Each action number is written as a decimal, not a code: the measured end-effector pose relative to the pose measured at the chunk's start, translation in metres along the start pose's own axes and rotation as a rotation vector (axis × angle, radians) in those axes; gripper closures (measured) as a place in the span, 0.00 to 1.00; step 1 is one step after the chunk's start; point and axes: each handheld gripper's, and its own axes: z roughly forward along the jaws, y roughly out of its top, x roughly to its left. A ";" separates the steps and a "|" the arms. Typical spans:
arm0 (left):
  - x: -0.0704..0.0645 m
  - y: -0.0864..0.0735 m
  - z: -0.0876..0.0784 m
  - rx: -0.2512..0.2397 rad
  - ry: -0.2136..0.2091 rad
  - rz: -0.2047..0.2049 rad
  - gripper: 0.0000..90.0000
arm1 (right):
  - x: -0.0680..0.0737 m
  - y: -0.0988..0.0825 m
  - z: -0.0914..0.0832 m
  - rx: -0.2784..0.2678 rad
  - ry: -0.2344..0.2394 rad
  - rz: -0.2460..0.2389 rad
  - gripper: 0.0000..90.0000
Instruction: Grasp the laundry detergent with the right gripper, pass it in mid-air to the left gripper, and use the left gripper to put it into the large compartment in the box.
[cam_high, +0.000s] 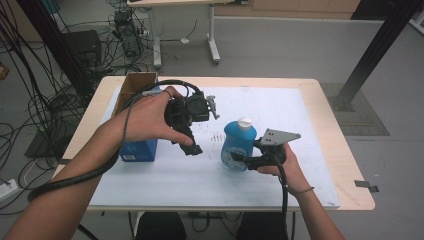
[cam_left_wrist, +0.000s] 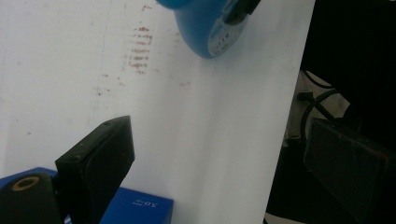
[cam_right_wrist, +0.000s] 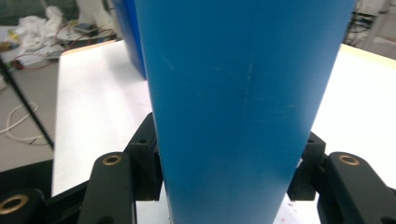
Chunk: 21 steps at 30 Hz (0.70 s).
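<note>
- The bottle (cam_high: 239, 145) stands upright on the white sheet (cam_high: 280, 115) near the middle of the counter (cam_high: 345, 165), its long axis vertical and its white cap (cam_high: 244, 122) on top.
- The right gripper (cam_high: 239, 159) comes in level from the right, and its jaws are clamped on the lower body of the bottle, one pad on each side; in the right gripper view the blue wall (cam_right_wrist: 243, 107) rises straight up between the jaws.
- The right hand (cam_high: 282, 165) sits low, just right of the bottle, with the wrist near the counter's near edge and the grey plate (cam_high: 277, 136) tilted up over it.
- The left gripper (cam_high: 192, 127) hangs in the air to the left of the bottle, apart from it, its jaws wide and holding nothing.
- In the left gripper view the bottle (cam_left_wrist: 210, 28) lies ahead of and beyond the jaws, so the cap is up and to the right of them in the scene.
- The left hand (cam_high: 150, 120) grips its tool from above, forearm slanting in from the near left; it is the free hand, and probably the one to go for the cap.
- A blue box (cam_high: 137, 149) lies on the counter under the left wrist, and a cardboard box (cam_high: 135, 85) stands at the far left.
</note>
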 end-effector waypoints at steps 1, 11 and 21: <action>0.000 0.000 0.000 0.000 0.000 0.000 0.10 | 0.000 0.000 0.000 0.000 0.000 0.000 0.47; -0.003 0.019 -0.002 0.050 -0.014 0.058 0.10 | -0.001 0.011 0.009 0.018 0.088 -0.058 0.47; -0.006 0.034 0.002 0.092 -0.029 0.097 0.10 | 0.001 0.018 0.018 0.032 0.137 -0.091 0.47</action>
